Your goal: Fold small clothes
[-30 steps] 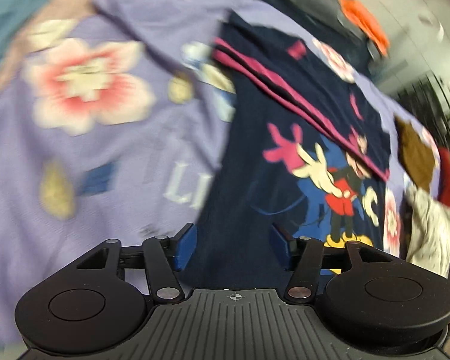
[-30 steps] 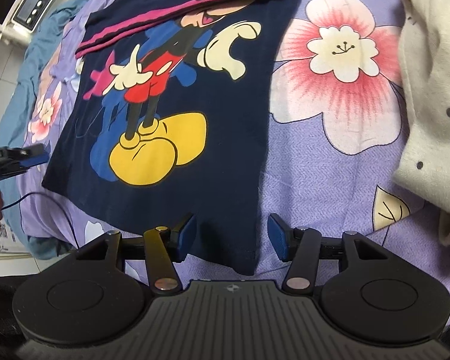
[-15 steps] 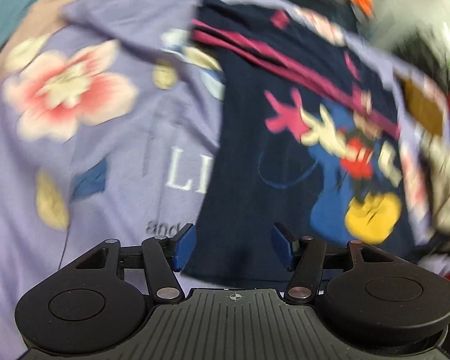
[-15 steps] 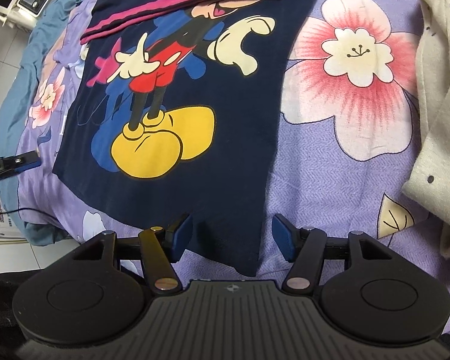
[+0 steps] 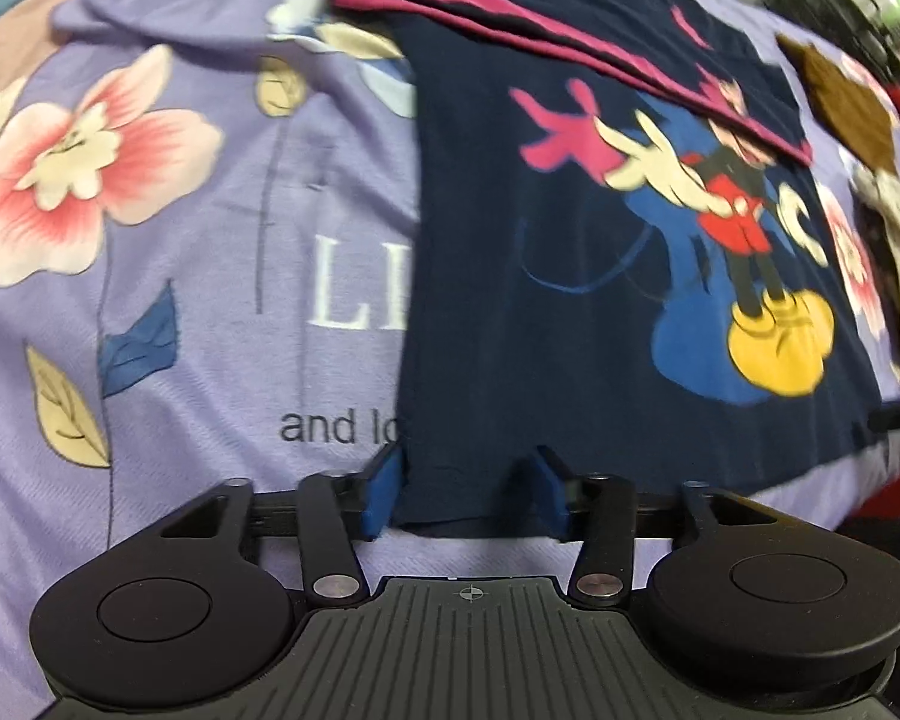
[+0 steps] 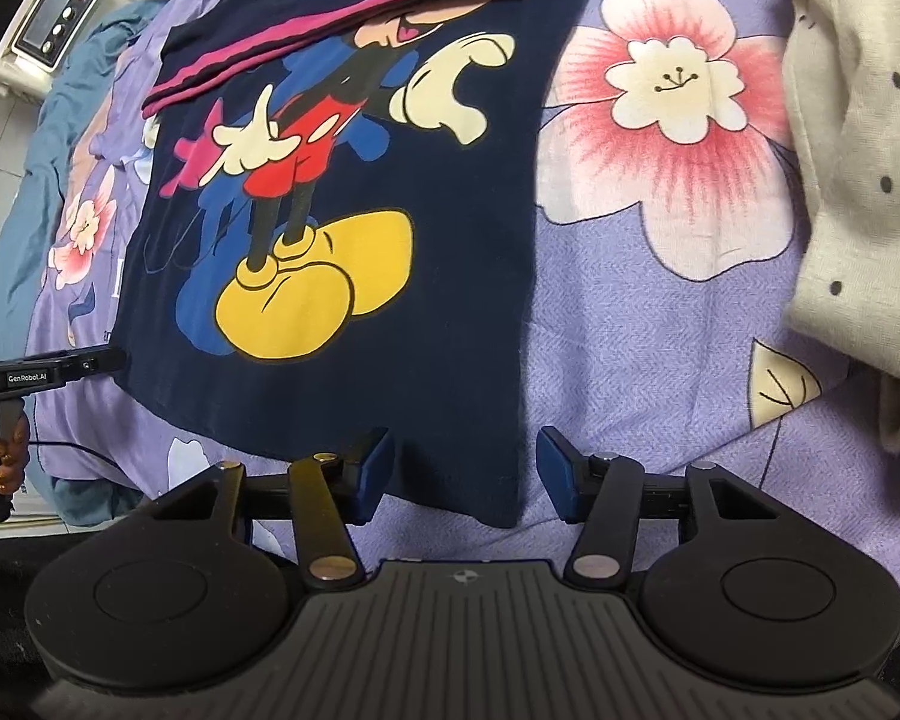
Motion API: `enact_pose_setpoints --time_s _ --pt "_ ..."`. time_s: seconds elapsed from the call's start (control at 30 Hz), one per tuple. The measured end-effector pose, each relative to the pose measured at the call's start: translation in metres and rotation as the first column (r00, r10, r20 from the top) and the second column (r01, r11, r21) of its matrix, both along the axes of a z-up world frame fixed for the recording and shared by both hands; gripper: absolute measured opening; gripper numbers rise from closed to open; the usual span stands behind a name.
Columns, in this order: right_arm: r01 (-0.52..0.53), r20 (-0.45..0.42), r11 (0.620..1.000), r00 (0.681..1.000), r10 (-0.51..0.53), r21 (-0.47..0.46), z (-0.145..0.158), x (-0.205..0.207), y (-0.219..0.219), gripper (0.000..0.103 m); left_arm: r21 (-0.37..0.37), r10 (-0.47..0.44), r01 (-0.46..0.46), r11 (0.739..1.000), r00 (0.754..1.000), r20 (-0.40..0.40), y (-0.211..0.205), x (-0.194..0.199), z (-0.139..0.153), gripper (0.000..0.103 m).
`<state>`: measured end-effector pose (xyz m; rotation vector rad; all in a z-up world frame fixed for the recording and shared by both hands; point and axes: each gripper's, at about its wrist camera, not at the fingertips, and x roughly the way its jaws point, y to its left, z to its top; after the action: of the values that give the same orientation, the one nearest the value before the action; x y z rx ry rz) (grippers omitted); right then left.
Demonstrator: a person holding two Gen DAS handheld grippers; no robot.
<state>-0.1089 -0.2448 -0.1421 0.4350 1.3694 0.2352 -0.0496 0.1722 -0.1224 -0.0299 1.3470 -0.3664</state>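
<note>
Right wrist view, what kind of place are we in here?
Probably a bedroom: the navy cartoon shirt lies on a purple floral bedsheet, more clothes such as a cream dotted garment sit alongside, and a white appliance stands on tiled floor beyond.

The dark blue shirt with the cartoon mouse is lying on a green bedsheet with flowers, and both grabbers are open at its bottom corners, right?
Almost. The bedsheet is purple, not green, as the right wrist view shows. The rest holds: the shirt lies flat, with the left gripper and right gripper open at its bottom corners.
</note>
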Motion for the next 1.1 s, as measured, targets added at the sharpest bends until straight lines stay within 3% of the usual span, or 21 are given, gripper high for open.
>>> enact_pose_setpoints --time_s 0.17,0.23,0.3,0.4,0.53,0.73,0.83,0.97,1.1 --pt "-0.012 -0.016 1.000 1.000 0.012 0.002 -0.004 0.001 -0.001 0.038 0.001 0.029 -0.029 1.000 0.999 -0.017 0.006 0.001 -0.002 0.074" --pt "-0.013 -0.031 1.000 0.999 0.013 0.018 -0.006 0.003 -0.003 0.014 -0.007 0.050 -0.050 0.999 0.998 -0.030 0.011 0.004 -0.002 0.064" --pt "-0.006 -0.042 0.999 0.999 0.008 0.037 -0.007 0.004 -0.005 0.009 -0.027 0.061 -0.062 0.998 0.997 -0.045 0.012 0.007 0.000 0.054" --pt "0.019 -0.039 0.994 0.999 -0.015 0.105 -0.002 0.008 -0.008 0.007 -0.065 0.119 -0.121 0.991 0.992 -0.029 0.016 0.015 0.010 0.051" --pt "0.096 0.018 0.973 0.995 -0.102 0.211 0.018 0.033 -0.026 0.007 -0.153 0.219 -0.208 0.966 0.974 0.054 0.019 0.050 0.036 0.051" --pt "0.183 0.161 0.933 0.957 -0.241 0.308 0.056 0.122 -0.064 0.007 -0.219 0.293 -0.253 0.942 0.940 0.175 -0.003 0.158 0.065 0.051" --pt "0.204 0.226 0.915 0.929 -0.294 0.349 0.071 0.178 -0.086 0.007 -0.224 0.301 -0.249 0.942 0.922 0.244 -0.021 0.217 0.074 0.050" --pt "0.276 0.223 0.884 0.899 -0.376 0.378 0.063 0.253 -0.107 0.007 -0.194 0.329 -0.288 0.938 0.914 0.238 -0.047 0.289 0.060 0.050" --pt "0.389 0.152 0.851 0.874 -0.462 0.354 0.029 0.304 -0.112 0.007 -0.163 0.399 -0.371 0.914 0.897 0.193 -0.060 0.331 0.033 0.050"
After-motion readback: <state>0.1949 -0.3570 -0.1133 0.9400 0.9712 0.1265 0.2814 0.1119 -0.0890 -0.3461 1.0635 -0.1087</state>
